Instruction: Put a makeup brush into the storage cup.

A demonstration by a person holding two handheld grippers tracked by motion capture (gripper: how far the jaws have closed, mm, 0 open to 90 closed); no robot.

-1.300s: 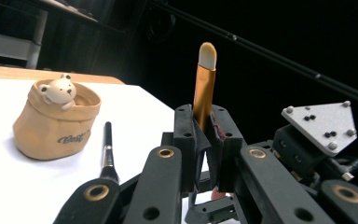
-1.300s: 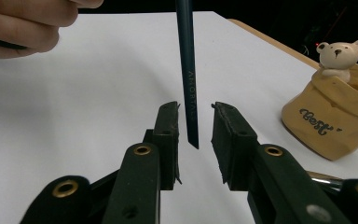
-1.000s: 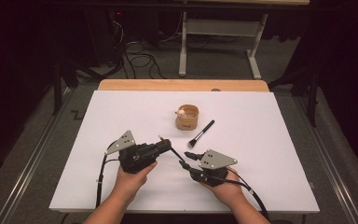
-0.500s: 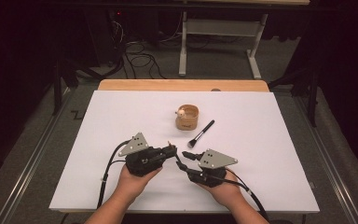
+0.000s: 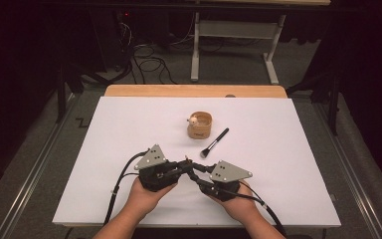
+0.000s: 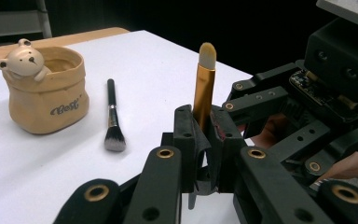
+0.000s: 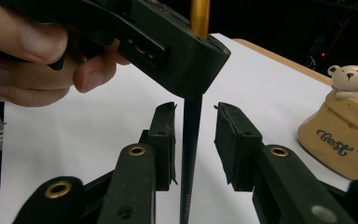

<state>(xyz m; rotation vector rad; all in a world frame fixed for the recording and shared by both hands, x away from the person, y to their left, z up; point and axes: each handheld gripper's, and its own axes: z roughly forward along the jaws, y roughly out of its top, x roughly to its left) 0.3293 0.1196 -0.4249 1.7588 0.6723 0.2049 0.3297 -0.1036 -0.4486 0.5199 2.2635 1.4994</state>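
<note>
My left gripper (image 5: 183,164) (image 6: 204,128) is shut on a small brush (image 6: 204,84) with a gold ferrule and a pale tip, holding it upright. The brush's dark handle (image 7: 191,154) hangs down between the jaws of my right gripper (image 5: 193,173) (image 7: 196,128). Those jaws have just been closing, but a gap remains on each side of the handle, so the right gripper is open. Both grippers meet near the front middle of the white board (image 5: 288,164).
A tan bag-shaped pot (image 5: 200,126) (image 6: 46,93) (image 7: 345,135) with a small bear on its rim stands mid-board. A black brush (image 5: 214,142) (image 6: 112,116) with a dark head lies beside it. A wooden strip (image 5: 194,90) runs along the far edge.
My left gripper has shifted a little to the right, toward the right gripper, bringing the held brush up to the right gripper's jaws. The right hand has stayed put.
</note>
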